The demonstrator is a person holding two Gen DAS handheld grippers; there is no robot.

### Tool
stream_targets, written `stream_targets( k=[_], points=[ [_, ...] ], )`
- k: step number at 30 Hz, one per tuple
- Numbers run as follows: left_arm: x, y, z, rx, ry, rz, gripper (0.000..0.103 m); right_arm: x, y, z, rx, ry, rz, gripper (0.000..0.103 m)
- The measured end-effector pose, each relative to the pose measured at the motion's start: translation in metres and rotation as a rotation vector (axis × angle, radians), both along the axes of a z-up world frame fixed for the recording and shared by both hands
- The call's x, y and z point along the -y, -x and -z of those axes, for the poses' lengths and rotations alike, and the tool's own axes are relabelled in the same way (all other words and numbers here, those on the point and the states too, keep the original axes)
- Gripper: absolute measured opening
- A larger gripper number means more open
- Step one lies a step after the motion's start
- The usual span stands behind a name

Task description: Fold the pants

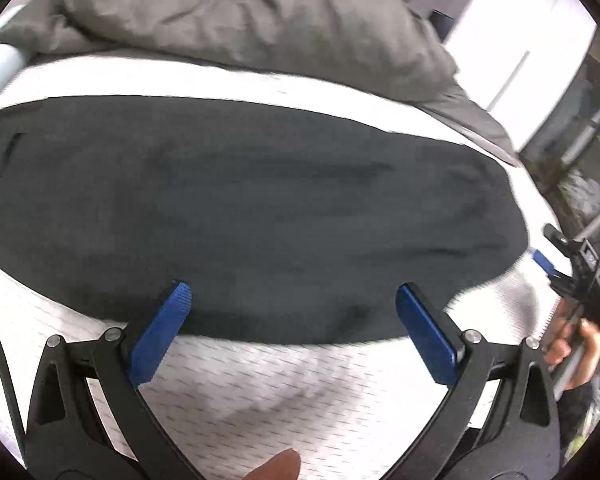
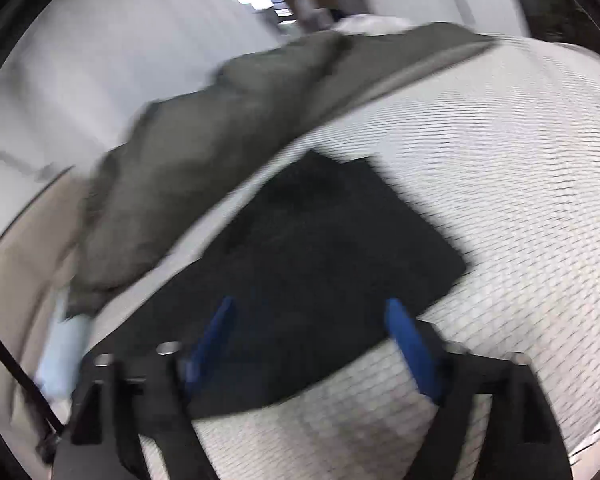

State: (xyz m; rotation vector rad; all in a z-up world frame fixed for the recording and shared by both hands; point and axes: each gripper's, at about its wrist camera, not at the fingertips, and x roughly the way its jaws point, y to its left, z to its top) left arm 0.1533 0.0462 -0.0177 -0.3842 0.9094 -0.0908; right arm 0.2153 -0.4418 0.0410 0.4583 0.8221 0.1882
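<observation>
White mattress (image 1: 260,392), dark pants (image 1: 240,208) laid flat (grey duvet (image 1: 240,12) behind), left gripper (image 1: 292,312) and right gripper (image 2: 312,340) both wide, empty

Right gripper (image 2: 310,344), fingers apart, hovers over dark pants (image 2: 320,240) on white mattress (image 2: 520,160).

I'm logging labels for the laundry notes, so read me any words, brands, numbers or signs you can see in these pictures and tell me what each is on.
None can be read.
Black pants: no tag, logo or print shows.
White mattress: woven pattern only, no text.
Grey blanket: plain.
Right gripper: plain, though its dark body behind is too blurred to tell.
</observation>
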Motion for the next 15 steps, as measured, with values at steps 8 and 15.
stream_targets(
  k=[8,15],
  points=[
    [0.020,0.008,0.011,-0.053,0.474,0.116,0.075,-0.049,0.010,0.014,-0.044,-0.271,-0.193,0.083],
    [0.042,0.002,0.028,-0.111,0.582,0.128,0.074,-0.075,0.010,0.016,-0.042,-0.232,-0.246,0.083]
  ],
)
